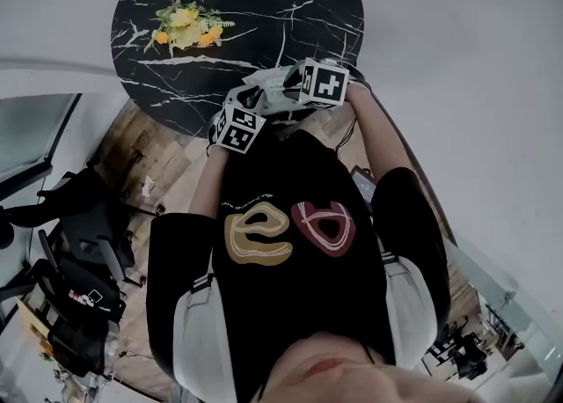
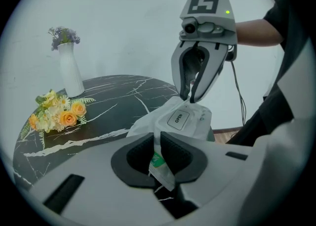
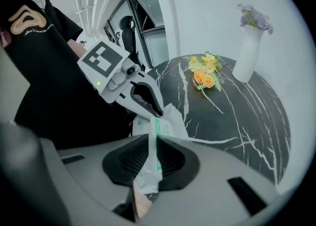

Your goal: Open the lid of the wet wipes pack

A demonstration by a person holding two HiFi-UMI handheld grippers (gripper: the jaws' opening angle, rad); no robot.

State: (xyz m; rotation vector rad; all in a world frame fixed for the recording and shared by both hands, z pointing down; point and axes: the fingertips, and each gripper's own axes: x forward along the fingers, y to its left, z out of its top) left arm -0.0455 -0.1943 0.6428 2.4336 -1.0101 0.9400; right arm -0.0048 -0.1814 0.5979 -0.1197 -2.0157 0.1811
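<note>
Left tongs (image 2: 157, 157), right tongs (image 3: 149, 158) on pack (image 2: 181, 120)

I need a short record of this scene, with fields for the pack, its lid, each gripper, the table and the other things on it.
pack: wet wipes pack, white, held between both grippers at the table's near edge
lid: lid marked OPEN, lying flat, not yet lifted
left gripper: left gripper shut on one end of the pack
right gripper: right gripper shut on the opposite end
table: table, round, black marble with white veins
other things: flowers lying on the table; white vase standing behind them
</note>
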